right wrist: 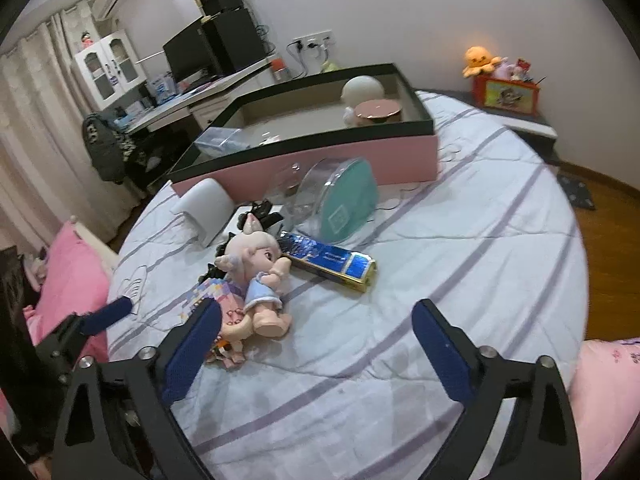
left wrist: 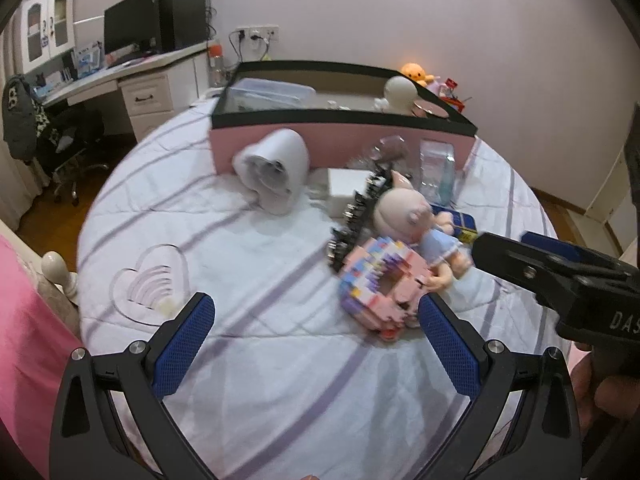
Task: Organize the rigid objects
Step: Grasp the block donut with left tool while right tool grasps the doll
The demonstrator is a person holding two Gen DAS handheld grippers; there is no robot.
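On the striped bed lies a pile of objects: a doll in a blue dress (left wrist: 412, 220) (right wrist: 256, 272), a pastel brick-built ring (left wrist: 380, 280) under it, a black studded band (left wrist: 356, 216), a shiny blue box (right wrist: 332, 262), a round teal case in clear plastic (right wrist: 344, 200) and a white heart-shaped holder (left wrist: 276, 168) (right wrist: 208, 208). Behind them stands a pink box with a black rim (left wrist: 340, 148) (right wrist: 400, 160) holding a white figure (right wrist: 362, 92) and a pink lid. My left gripper (left wrist: 316, 312) is open, its right finger beside the brick ring. My right gripper (right wrist: 316, 320) is open and empty, just right of the doll.
The right gripper's body (left wrist: 560, 276) reaches in from the right in the left wrist view. A desk with a monitor (left wrist: 132, 28) and a chair stand beyond the bed. A pink pillow (right wrist: 72, 276) lies at left. A red toy box with an orange plush (right wrist: 504, 88) sits at the back right.
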